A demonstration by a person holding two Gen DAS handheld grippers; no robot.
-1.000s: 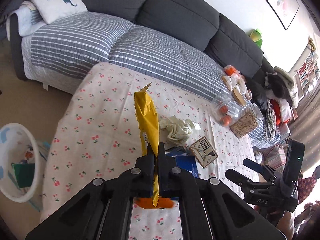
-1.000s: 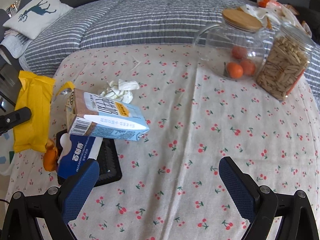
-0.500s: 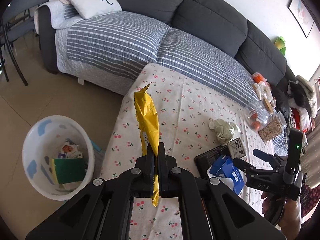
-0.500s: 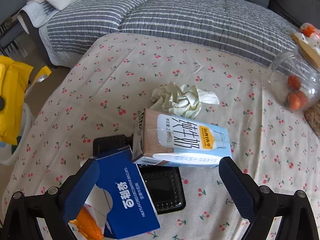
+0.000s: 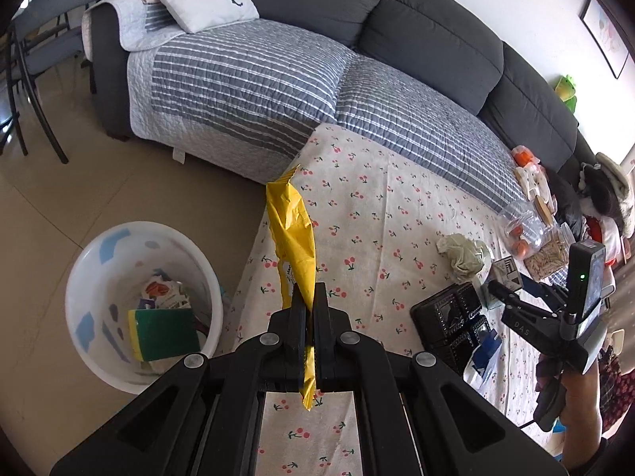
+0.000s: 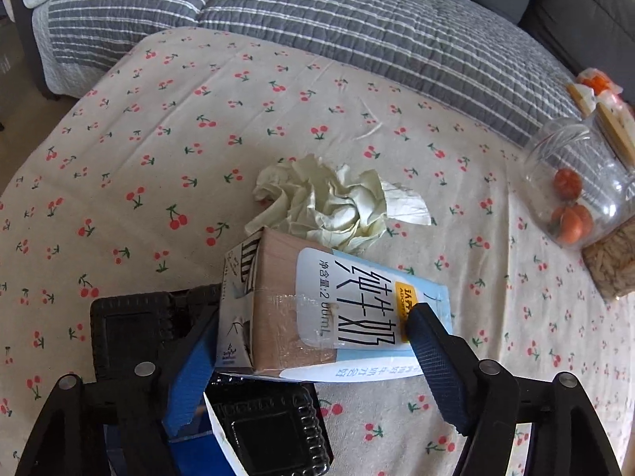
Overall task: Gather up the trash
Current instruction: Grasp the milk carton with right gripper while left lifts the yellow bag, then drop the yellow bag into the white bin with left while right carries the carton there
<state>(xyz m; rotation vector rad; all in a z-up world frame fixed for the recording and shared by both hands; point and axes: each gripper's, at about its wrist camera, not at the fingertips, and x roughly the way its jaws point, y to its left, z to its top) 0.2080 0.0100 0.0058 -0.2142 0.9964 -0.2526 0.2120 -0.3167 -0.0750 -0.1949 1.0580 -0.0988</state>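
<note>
Between the right gripper's (image 6: 317, 353) spread blue fingers, a light, crushable rectangular milk carton (image 6: 317, 309); left gripper (image 5: 309, 313) pinches limp yellow foil wrapper (image 5: 293, 238).

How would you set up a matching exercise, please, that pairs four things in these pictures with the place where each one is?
Things:
1. yellow wrapper
2. milk carton
3. crumpled tissue
4. green sponge

Places:
a. inside the white bin on the floor
b. pinched in the left claw
c. loose on the cherry-print cloth, behind the carton
d. between the fingers of the right claw

Pairs: 1-b, 2-d, 3-c, 4-a
</note>
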